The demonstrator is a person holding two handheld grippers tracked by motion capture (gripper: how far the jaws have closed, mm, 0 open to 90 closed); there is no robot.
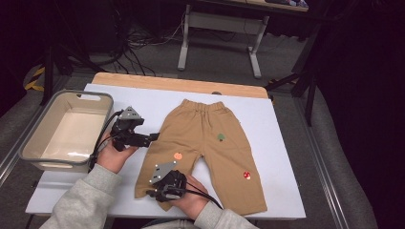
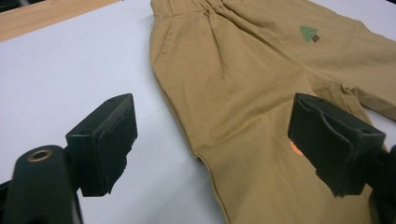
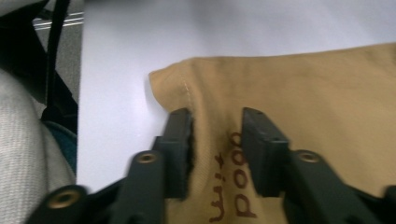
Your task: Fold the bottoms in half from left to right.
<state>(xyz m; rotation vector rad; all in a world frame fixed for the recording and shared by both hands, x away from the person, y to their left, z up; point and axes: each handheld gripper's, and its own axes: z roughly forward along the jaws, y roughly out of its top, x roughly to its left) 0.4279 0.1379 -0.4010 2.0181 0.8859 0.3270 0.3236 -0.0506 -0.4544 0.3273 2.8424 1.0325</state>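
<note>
While the trousers (image 1: pixel 210 143) lie flat on the white table (image 1: pixel 282 157), waistband at the far side, we note the right gripper (image 3: pixel 215 140) at the near left leg hem, its jaws narrow around a raised fold of cloth; we cannot tell if the pads press it. We find the left gripper (image 2: pixel 210 140) wide open at the trousers' left edge, holding nothing. A bin (image 1: pixel 36 143) sits left.

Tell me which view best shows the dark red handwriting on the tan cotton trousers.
The right gripper view: the dark red handwriting sits between its jaws near the hem of the tan cotton trousers. The high view and left gripper view show the trousers, but no legible writing.
</note>
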